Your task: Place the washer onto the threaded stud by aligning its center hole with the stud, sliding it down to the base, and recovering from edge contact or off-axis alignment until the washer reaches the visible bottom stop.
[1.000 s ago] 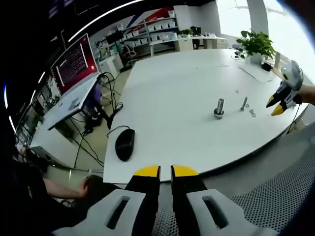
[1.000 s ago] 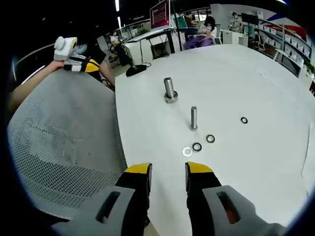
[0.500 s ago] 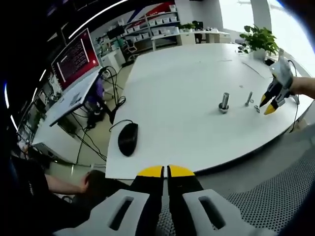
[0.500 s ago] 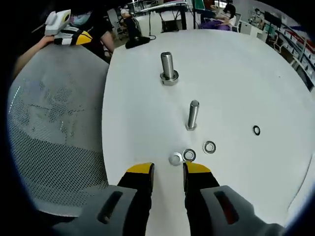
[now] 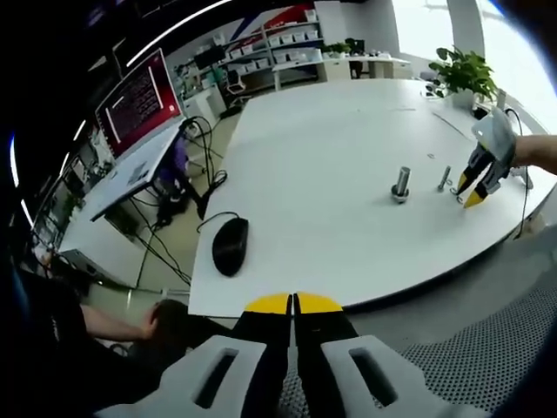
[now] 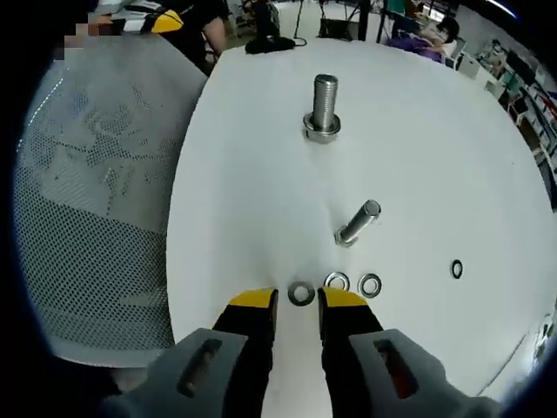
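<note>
Right jaws straddling the washer, stud dead ahead.

My right gripper [image 6: 297, 301] has jaws parted, nothing held; the washer [image 6: 301, 293] lies flat on the worktop [image 6: 252, 174] just between and ahead of the tips. The slim threaded stud [image 6: 357, 223] stands ahead-right, two more washers beside. My left gripper [image 5: 294, 304] is far off, jaws closed and empty.

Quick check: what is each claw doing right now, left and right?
Left claw: shut, holding nothing, off the table edge.
Right claw: open, holding nothing, tips either side of a washer on the table.
</note>
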Demonstrator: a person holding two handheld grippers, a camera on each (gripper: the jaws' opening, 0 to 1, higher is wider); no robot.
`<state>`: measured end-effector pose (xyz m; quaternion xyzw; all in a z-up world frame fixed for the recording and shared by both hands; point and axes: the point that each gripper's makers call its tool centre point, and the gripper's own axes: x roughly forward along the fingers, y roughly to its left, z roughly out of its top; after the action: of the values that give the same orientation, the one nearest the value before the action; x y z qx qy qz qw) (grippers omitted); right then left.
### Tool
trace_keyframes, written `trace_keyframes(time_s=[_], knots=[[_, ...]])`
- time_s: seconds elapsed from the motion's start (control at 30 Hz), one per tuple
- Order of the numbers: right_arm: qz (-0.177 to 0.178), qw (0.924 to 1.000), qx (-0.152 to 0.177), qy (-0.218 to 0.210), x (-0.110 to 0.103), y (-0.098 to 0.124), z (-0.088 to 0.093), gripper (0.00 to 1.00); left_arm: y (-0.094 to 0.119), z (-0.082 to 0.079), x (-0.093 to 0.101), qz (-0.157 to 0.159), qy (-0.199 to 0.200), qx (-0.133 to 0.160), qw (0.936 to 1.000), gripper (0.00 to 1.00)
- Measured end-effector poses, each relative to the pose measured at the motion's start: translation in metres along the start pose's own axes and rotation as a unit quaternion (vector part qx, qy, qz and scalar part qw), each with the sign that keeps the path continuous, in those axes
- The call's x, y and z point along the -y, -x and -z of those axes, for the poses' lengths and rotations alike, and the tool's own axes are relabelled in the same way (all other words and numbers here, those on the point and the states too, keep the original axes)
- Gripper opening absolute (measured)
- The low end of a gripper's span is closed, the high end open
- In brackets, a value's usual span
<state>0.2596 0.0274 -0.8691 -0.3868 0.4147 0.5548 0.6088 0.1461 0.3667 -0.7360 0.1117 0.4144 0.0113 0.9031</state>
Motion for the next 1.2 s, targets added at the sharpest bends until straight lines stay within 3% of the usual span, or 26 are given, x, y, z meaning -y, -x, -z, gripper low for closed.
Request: trace_keyframes(time_s=[0.1, 0.3, 0.6, 0.7, 1.03, 1.2], knots=[[-0.004, 1.0, -0.008, -0.001, 0.0003, -0.0006, -0.0008, 0.22, 0.0007, -0.0005, 0.0006, -0.001, 0.0, 0.002, 1.0, 0.0], [-0.018, 0.998, -0.042, 0.044, 0.0001, -0.0003, -0.0005, 0.2, 0.0008, 0.0006, 0.0027, 0.003, -0.009, -0.001, 1.0, 0.0], [-0.023, 0.995, -0.059, 0.077, -0.0005, -0.001, -0.0007, 0.19, 0.0009, 0.0015, 0.0023, 0.001, -0.007, -0.005, 1.0, 0.0], [-0.023, 0.9934, -0.06, 0.095, -0.001, -0.0012, -0.0002, 0.15, 0.001, 0.0005, 0.002, 0.001, -0.005, -0.002, 1.0, 0.0], [-0.022, 0.9955, -0.045, 0.081, -0.0002, -0.0004, 0.0006, 0.14, 0.0019, -0.0013, 0.0015, 0.0, -0.002, 0.002, 1.0, 0.0], [-0.022, 0.9981, -0.027, 0.051, 0.0007, 0.0001, -0.0003, 0.14, 0.0009, 0.0001, 0.0026, 0.003, -0.012, -0.001, 0.9999, 0.0]])
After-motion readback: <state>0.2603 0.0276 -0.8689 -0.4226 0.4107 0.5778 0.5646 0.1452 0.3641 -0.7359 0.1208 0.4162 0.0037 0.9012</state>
